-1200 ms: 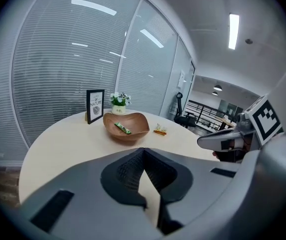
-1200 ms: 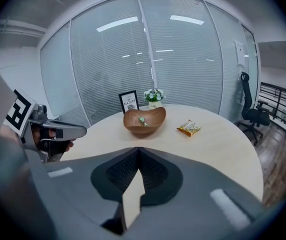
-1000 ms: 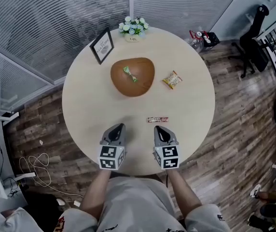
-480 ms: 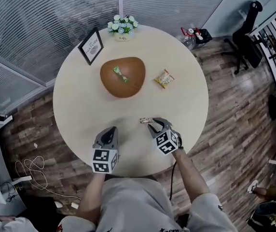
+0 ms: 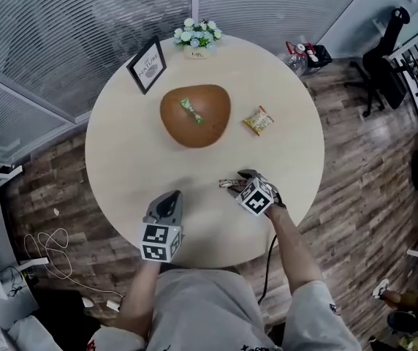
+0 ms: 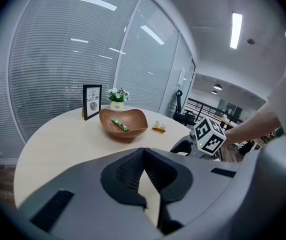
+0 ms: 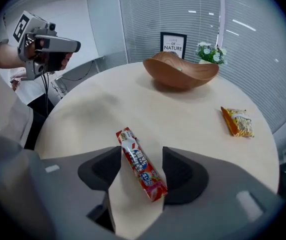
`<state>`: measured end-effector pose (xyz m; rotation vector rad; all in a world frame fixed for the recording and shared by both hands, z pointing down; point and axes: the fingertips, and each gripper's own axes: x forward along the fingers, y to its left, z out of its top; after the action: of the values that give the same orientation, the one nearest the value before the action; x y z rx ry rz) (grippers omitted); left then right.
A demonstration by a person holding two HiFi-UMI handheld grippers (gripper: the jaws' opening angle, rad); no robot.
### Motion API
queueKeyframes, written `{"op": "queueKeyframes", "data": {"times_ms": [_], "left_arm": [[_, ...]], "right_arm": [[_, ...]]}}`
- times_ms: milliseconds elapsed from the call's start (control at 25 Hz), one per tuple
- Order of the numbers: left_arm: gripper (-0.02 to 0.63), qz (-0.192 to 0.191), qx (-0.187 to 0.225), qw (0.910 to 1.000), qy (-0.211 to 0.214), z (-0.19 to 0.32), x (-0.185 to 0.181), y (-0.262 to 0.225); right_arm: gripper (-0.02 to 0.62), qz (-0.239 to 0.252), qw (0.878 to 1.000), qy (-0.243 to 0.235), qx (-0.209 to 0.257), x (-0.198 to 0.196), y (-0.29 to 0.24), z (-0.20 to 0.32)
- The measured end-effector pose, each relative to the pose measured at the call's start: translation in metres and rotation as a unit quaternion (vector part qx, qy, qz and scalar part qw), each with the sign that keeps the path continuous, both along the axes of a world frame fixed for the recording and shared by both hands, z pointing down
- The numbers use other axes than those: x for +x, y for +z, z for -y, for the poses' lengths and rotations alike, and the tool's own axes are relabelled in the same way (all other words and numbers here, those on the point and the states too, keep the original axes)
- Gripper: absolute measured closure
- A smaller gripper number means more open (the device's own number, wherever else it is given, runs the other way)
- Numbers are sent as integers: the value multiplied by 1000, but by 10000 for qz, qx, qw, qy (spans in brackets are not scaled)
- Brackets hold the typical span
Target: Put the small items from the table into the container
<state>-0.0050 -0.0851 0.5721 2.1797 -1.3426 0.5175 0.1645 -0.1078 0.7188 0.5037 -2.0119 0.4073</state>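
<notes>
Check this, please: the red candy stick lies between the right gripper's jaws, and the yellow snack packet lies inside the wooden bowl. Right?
The yellow snack packet lies on the table beside the wooden bowl, not inside it; the head view shows this.

A brown wooden bowl (image 5: pixel 213 123) stands upright on the round counter (image 5: pixel 121 159), towards its far side. A green wrapped candy (image 5: pixel 192 111) lies inside it. Just beside the bowl, to its right, a yellow snack packet (image 5: pixel 259 121) lies flat. Near the front edge, well apart from both, a long red snack stick (image 7: pixel 139 164) lies flat and slantwise between the opening jaws of the right gripper (image 7: pixel 141 156), unclamped.
</notes>
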Motion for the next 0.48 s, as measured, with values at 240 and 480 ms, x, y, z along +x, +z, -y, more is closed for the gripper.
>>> {"op": "queueKeyframes", "data": {"times_ms": [240, 480], "left_arm": [[600, -3, -29, 10000, 4, 1, -4, 4], [600, -33, -20, 10000, 37, 2, -4, 4]], "right_arm": [[409, -77, 9999, 81, -18, 5, 8, -6], [492, -138, 9997, 222, -38, 0, 8, -17]]}}
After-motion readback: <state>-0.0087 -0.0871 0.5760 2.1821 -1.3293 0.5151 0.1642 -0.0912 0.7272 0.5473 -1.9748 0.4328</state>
